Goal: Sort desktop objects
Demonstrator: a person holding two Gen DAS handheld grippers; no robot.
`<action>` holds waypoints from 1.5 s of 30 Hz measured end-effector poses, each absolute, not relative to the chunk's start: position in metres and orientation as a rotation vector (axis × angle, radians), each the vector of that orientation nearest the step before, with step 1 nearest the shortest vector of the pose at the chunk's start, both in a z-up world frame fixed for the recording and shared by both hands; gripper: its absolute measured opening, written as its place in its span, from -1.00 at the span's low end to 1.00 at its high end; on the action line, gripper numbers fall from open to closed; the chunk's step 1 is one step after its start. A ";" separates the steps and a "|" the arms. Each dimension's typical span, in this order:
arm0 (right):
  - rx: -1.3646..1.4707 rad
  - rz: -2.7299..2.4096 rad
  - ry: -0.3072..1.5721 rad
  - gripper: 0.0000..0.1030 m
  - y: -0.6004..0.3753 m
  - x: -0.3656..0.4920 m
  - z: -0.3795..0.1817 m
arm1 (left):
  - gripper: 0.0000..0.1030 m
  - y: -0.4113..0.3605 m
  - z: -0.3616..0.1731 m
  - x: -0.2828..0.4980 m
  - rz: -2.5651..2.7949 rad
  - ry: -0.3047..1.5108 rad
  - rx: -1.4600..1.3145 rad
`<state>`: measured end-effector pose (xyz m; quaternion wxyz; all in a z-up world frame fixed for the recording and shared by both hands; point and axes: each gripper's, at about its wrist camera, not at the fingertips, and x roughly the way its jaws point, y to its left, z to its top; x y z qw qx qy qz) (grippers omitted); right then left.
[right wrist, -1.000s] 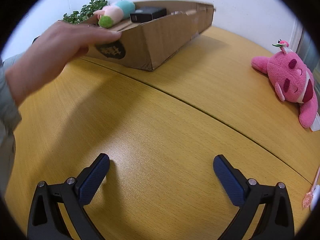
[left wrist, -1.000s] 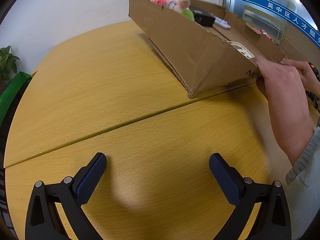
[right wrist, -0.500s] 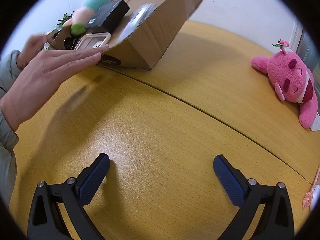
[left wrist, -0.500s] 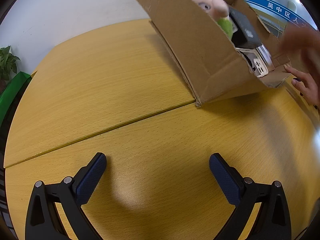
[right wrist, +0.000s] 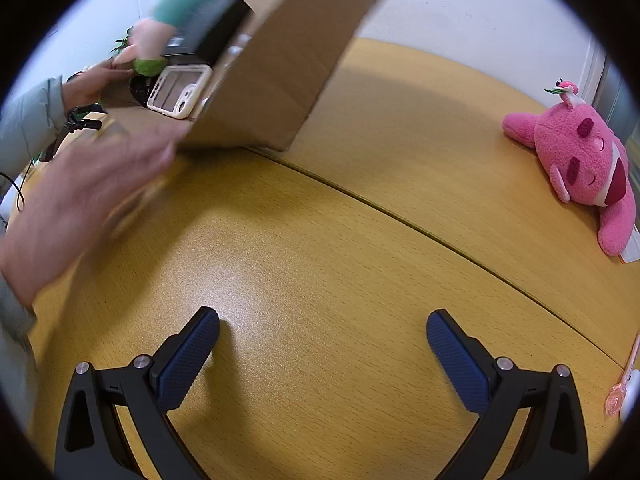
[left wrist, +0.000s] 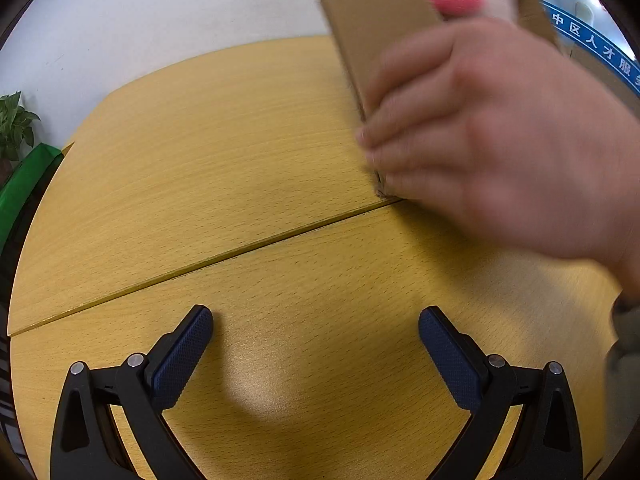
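I am keeping both my left gripper [left wrist: 316, 332] and right gripper [right wrist: 323, 334] spread apart over bare table [left wrist: 192, 168]. A blurred hand [left wrist: 496, 148] is, I think, tipping the cardboard box [right wrist: 280, 72] on its lower edge.

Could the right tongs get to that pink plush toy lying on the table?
Probably yes. The right tongs are open and empty, and only bare table lies between them and the pink plush toy off to their right.

- The cardboard box [right wrist: 280, 72] is tipped steeply, one bottom edge on the wooden table.
- A black box [right wrist: 208, 28], a white-framed case [right wrist: 178, 92] and a pastel plush [right wrist: 168, 20] slide toward its low end.
- A pink plush [right wrist: 584, 164] lies apart.
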<state>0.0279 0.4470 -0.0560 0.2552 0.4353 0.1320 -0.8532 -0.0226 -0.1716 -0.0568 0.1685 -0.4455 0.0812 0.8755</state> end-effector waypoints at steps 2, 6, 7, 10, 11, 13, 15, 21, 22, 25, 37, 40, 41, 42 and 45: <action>1.182 -2.317 0.358 1.00 0.447 0.027 -0.056 | 1.00 -0.172 -0.057 -0.023 2.490 0.231 -1.267; 1.182 -2.317 0.359 1.00 0.447 0.027 -0.056 | 1.00 -0.172 -0.057 -0.023 2.490 0.231 -1.267; 1.182 -2.317 0.359 1.00 0.447 0.027 -0.056 | 1.00 -0.172 -0.057 -0.023 2.490 0.231 -1.267; 1.182 -2.317 0.358 1.00 0.447 0.027 -0.056 | 1.00 -0.171 -0.057 -0.023 2.490 0.230 -1.267; 1.182 -2.317 0.359 1.00 0.447 0.028 -0.056 | 1.00 -0.171 -0.057 -0.023 2.490 0.230 -1.266; 1.182 -2.317 0.359 1.00 0.447 0.029 -0.055 | 1.00 -0.171 -0.057 -0.023 2.490 0.230 -1.267; 1.183 -2.317 0.359 1.00 0.447 0.031 -0.055 | 1.00 -0.171 -0.057 -0.024 2.490 0.230 -1.266; 1.183 -2.316 0.359 1.00 0.448 0.035 -0.052 | 1.00 -0.171 -0.056 -0.025 2.491 0.230 -1.265; 1.182 -2.316 0.359 1.00 0.448 0.036 -0.052 | 1.00 -0.171 -0.057 -0.026 2.491 0.230 -1.265; 1.182 -2.317 0.359 1.00 0.448 0.037 -0.052 | 1.00 -0.171 -0.056 -0.026 2.491 0.229 -1.266; 1.182 -2.317 0.359 1.00 0.448 0.042 -0.049 | 1.00 -0.171 -0.055 -0.028 2.491 0.229 -1.265; 1.182 -2.317 0.359 1.00 0.448 0.043 -0.049 | 1.00 -0.172 -0.055 -0.028 2.491 0.229 -1.265; 1.182 -2.317 0.359 1.00 0.448 0.043 -0.049 | 1.00 -0.172 -0.054 -0.028 2.491 0.229 -1.265; 1.182 -2.317 0.359 1.00 0.448 0.045 -0.048 | 1.00 -0.172 -0.054 -0.028 2.491 0.229 -1.265; 1.183 -2.317 0.360 1.00 0.448 0.048 -0.046 | 1.00 -0.172 -0.054 -0.028 2.491 0.229 -1.265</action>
